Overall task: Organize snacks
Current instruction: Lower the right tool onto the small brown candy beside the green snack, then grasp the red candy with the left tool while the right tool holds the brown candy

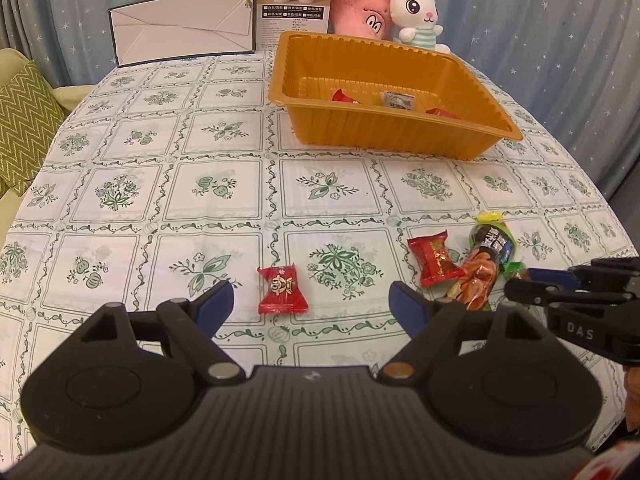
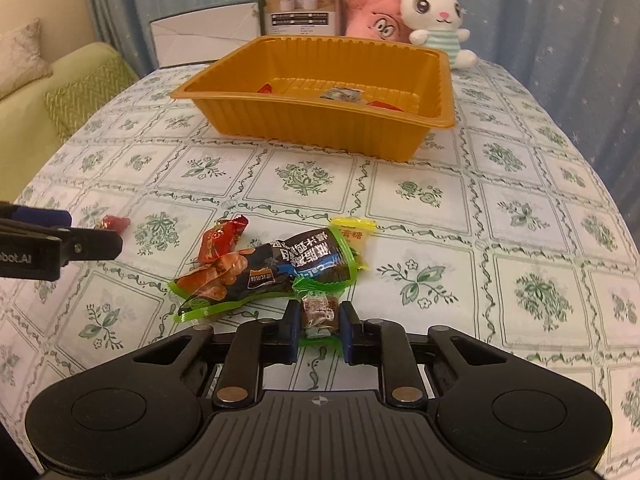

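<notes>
Blue pads of the right gripper [image 2: 320, 330] are pressed on a small green-edged candy [image 2: 318, 307], so this hand has its piece gripped, low over the tablecloth [image 2: 460, 184]. Just beyond that candy, on the side toward the tray [image 2: 224, 92], lies the long dark snack pack [image 2: 276, 268], with a yellow candy [image 2: 354, 226] at its far end and a red candy [image 2: 222, 236] against its left side.

Left of that heap, the left gripper [image 1: 310, 300] hovers with its jaws wide and nothing between the pads; a red sweet [image 1: 282, 290] lies flat on the cloth just ahead of the gap, nearer the tray than the fingertips.

Orange and ribbed, the tray sits well beyond all of this, toward the plush toys [image 2: 436, 12], and already holds a few wrapped pieces [image 1: 394, 101].

The step in hand looks like pick-up. Next, I judge, the right hand must lift clear without dragging the dark pack, which seems to touch the gripped candy, then carry it over the tray's near wall and release. The left has to drop onto its sweet and close.
</notes>
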`<state>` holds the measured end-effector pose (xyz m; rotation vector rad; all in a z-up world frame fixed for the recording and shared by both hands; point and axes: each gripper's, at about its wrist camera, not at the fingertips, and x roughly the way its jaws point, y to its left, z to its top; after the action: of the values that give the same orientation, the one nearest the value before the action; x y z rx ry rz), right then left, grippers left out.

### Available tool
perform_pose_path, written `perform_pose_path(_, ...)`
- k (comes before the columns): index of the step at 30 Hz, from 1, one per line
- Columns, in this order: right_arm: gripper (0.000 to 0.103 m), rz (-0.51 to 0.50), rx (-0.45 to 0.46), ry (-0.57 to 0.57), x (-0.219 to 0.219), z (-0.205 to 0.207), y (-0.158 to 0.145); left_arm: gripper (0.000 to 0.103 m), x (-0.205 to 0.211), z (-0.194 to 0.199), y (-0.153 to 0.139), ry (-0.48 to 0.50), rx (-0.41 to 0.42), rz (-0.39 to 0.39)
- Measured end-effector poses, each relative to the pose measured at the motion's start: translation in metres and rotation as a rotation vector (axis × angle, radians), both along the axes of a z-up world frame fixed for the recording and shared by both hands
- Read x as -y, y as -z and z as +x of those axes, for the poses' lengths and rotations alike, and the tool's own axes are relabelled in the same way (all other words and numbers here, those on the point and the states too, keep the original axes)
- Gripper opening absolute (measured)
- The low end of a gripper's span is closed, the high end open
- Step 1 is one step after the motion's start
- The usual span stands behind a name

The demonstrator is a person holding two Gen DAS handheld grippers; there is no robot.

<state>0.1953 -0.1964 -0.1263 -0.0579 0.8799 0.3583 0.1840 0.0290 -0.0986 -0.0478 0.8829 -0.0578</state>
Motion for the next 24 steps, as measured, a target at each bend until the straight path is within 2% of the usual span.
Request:
perform_pose_path(3,0.02,0.025,-0.001,0.025,0.004,-0.003,-0.004,0.081,-0.001,0.002,0.002,-0.002,0.002,0.002)
perform_pose_path(5,0.02,0.033,0.003,0.039,0.006,-0.006,-0.006,0.077,-0.003,0.004,0.004,-0.006,0.0,0.005)
perform_pose_path(11,0.02,0.048,-0.008,0.063,0.01,-0.009,-0.007,0.06,-0.005,0.012,0.013,0.0,-0.011,0.029)
perform_pose_path(13,0.02,0.051,-0.012,0.067,0.011,-0.009,-0.006,0.05,-0.005,0.015,0.016,0.0,-0.016,0.031)
perform_pose_path(20,0.02,0.059,-0.011,0.077,0.011,-0.01,-0.008,0.036,-0.01,0.023,0.02,-0.012,-0.023,0.027)
perform_pose_path(24,0.02,0.06,-0.01,0.08,0.011,-0.01,-0.008,0.02,-0.011,0.024,0.021,-0.012,-0.032,0.04)
